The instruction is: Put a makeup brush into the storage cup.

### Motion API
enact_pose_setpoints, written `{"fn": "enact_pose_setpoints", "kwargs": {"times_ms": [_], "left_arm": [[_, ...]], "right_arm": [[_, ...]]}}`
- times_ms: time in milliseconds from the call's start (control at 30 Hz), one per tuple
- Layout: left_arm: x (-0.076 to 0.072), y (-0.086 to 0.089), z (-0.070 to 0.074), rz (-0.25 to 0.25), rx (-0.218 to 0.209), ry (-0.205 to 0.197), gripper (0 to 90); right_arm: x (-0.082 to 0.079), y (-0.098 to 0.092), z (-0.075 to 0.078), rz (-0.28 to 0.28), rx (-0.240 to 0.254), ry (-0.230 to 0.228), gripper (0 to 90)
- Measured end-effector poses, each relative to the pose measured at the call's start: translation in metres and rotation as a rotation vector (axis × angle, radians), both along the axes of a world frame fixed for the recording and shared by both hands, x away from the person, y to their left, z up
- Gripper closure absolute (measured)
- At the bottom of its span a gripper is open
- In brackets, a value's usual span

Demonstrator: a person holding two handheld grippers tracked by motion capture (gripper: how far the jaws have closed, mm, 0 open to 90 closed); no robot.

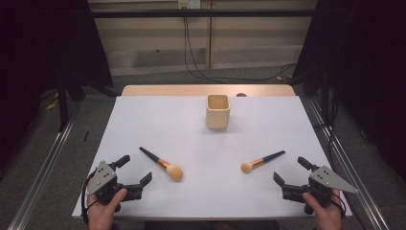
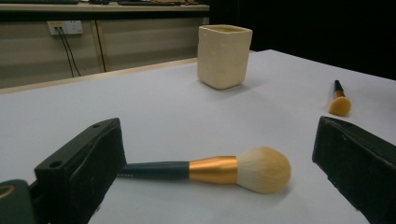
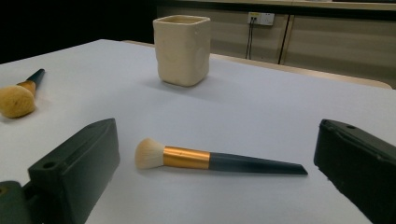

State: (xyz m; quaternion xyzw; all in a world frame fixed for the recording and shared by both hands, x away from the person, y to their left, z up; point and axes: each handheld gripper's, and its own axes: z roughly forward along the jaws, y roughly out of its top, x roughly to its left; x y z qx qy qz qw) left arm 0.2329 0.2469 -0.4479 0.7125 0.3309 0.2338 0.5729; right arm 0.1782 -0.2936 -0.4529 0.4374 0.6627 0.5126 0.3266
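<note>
Progress: nothing started | left tongs (image 1: pixel 134 173) and right tongs (image 1: pixel 290 171) gape empty | I see both brushes, left brush (image 1: pixel 161 163) and right brush (image 1: pixel 263 161), lying on table (image 1: pixel 143 120) | cup (image 1: pixel 218 111) empty, loading left.

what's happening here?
A person holds a gripper in each hand at the near edge of a white table. The left gripper and right gripper are both open and empty. Each faces a makeup brush lying flat: the larger brush on the left, the smaller brush on the right. A cream cup stands behind them, untouched.
</note>
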Motion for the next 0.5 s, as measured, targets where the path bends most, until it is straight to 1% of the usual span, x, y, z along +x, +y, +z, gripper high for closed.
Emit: {"fn": "enact_pose_setpoints", "kwargs": {"times_ms": [200, 233, 300, 367, 400, 433, 467, 500], "left_arm": [[0.004, 0.0, 0.007, 0.002, -0.001, -0.014, 2.3], [0.005, 0.001, 0.009, 0.002, 0.007, -0.018, 2.3], [0.007, 0.0, 0.01, -0.002, 0.008, -0.019, 2.3], [0.01, -0.002, 0.012, -0.005, 0.024, -0.022, 2.3], [0.013, -0.004, 0.013, -0.003, 0.025, -0.019, 2.4], [0.013, -0.004, 0.013, -0.003, 0.025, -0.019, 2.6], [0.014, -0.006, 0.014, 0.006, 0.042, -0.022, 2.6], [0.017, -0.008, 0.016, 0.0, 0.053, -0.025, 2.7]], "right_arm": [[0.0, 0.001, 0.0, 0.005, -0.002, 0.0, 0.0], [0.0, 0.001, 0.0, 0.004, -0.003, 0.002, 0.0], [0.001, 0.001, 0.0, 0.003, -0.003, 0.002, 0.0], [0.001, 0.001, 0.0, -0.001, 0.0, 0.001, 0.0], [0.001, 0.0, 0.0, 0.0, 0.001, 0.004, 0.0], [0.001, 0.001, 0.0, -0.002, 0.004, 0.004, 0.0], [0.001, 0.001, 0.0, -0.002, 0.004, 0.004, 0.0], [0.001, 0.001, 0.0, 0.0, 0.005, 0.003, 0.0]]}}
